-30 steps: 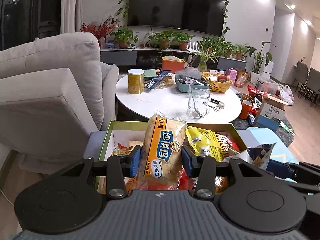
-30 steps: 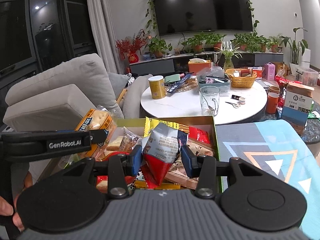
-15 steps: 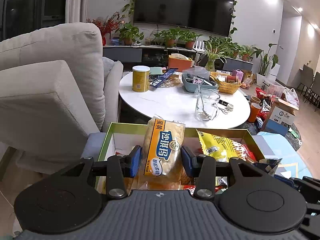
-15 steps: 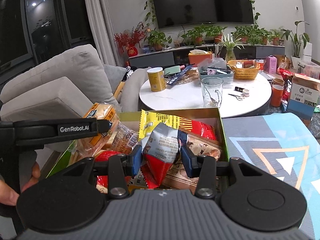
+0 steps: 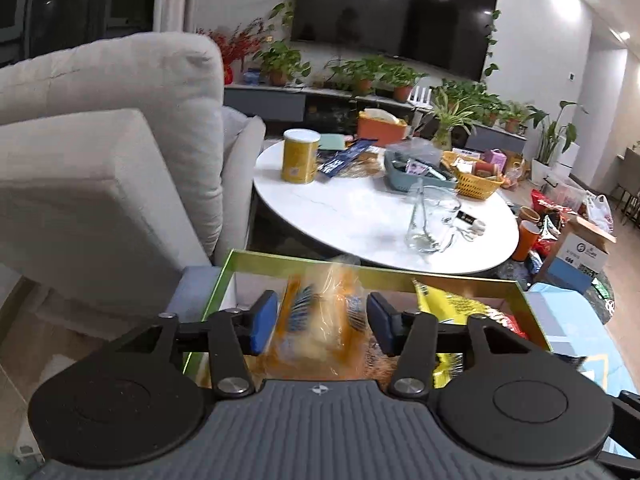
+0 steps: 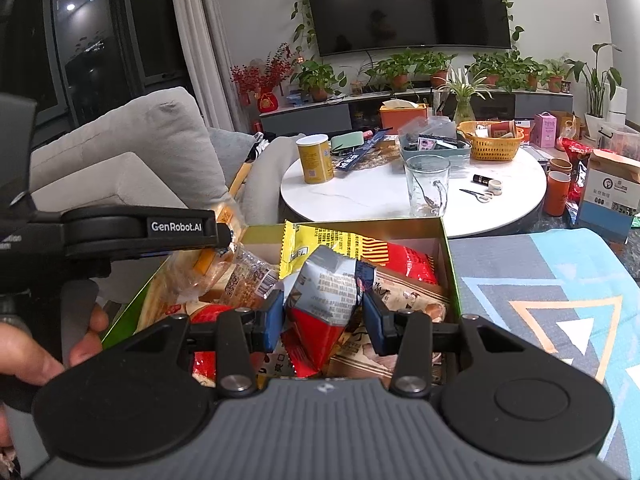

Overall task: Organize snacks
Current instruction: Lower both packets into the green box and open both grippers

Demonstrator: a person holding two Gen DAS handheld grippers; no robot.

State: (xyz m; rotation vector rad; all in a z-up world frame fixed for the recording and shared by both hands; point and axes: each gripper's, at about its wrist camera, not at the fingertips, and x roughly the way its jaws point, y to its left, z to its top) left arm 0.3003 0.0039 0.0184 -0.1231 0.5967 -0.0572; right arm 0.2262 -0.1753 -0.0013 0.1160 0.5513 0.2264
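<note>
A green-rimmed box (image 5: pixel 280 260) full of snack packets sits in front of both grippers. My left gripper (image 5: pixel 322 322) hangs over its left end with jaws opening. A blurred orange bread packet (image 5: pixel 320 312) lies between the pads, and neither pad presses on it. In the right wrist view the same bread packet (image 6: pixel 212 264) rests at the box's left side beneath the left gripper's arm (image 6: pixel 140 232). My right gripper (image 6: pixel 324 316) is shut on a grey-and-red snack packet (image 6: pixel 324 292) above the box (image 6: pixel 450 272). A yellow packet (image 6: pixel 332 240) lies behind it.
A grey sofa (image 5: pixel 100 152) stands to the left of the box. Beyond it a round white table (image 5: pixel 360 220) carries a glass mug (image 5: pixel 430 220), a yellow can (image 5: pixel 300 156) and baskets. A blue patterned cloth (image 6: pixel 540 300) lies to the right. A hand (image 6: pixel 48 344) grips the left handle.
The left jaws have spread apart and let go of the orange bread packet, which is dropping into the box. The right gripper keeps its hold on the grey-and-red packet.
</note>
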